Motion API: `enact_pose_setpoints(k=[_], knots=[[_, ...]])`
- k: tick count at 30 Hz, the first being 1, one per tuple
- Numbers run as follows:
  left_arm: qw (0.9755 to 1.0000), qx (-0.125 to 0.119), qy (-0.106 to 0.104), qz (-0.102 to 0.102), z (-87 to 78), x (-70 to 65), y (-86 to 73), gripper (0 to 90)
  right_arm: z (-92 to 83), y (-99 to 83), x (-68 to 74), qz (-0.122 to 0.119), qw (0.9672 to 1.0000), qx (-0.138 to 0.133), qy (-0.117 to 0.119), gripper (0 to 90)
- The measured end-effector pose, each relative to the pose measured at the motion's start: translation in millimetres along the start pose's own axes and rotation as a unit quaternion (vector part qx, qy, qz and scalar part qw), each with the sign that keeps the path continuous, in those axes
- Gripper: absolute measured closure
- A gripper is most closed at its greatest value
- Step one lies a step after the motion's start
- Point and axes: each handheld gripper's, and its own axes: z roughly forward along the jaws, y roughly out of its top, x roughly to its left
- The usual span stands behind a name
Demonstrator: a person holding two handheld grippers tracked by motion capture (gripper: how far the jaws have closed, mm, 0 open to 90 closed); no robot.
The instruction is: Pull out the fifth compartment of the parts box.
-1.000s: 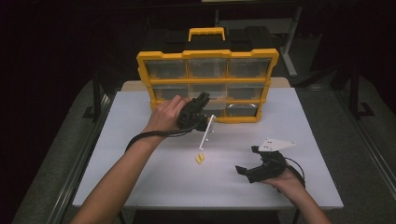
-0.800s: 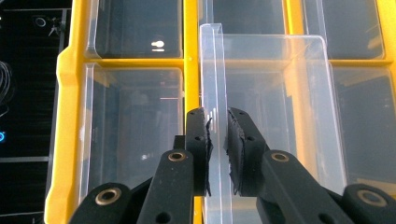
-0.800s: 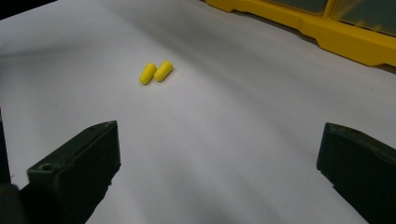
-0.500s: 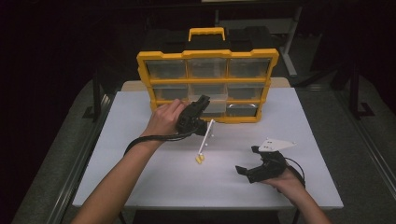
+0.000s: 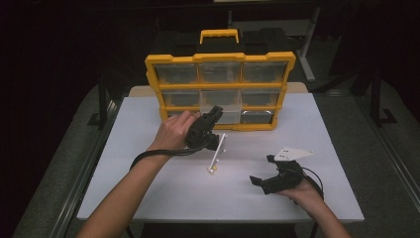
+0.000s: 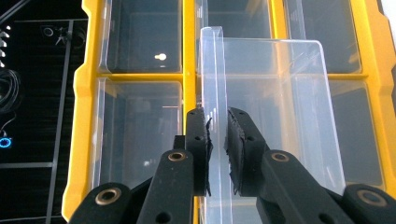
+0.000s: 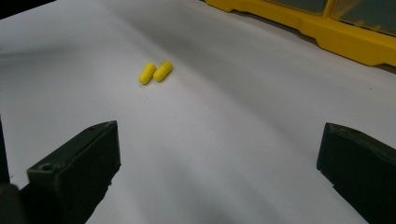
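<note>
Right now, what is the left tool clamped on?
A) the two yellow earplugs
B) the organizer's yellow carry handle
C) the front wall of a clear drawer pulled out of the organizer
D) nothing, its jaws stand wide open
C: in the left gripper view the left tool has its pads pressed on the thin front wall of the clear drawer, pulled out of the yellow organizer.
</note>
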Motion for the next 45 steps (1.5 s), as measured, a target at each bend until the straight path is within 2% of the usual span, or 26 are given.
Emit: enact_pose_setpoints(k=[18,41,45], knots=[[1.0,-0.006,0.005,-0.005,-10.4,-7.5,0.2,78.7,-0.1,-0.1,0.1,0.002,1.0,0.001,-0.001,0.0],[0.9999,-0.007,0.007,-0.008,-16.5,-8.9,1.9,78.6,-0.2,-0.1,-0.1,0.001,1.0,0.0,-0.001,0.0],[0.9999,-0.006,0.006,-0.014,-16.2,-8.8,1.9,77.1,0.1,-0.1,0.1,0.001,1.0,0.001,-0.001,0.0]])
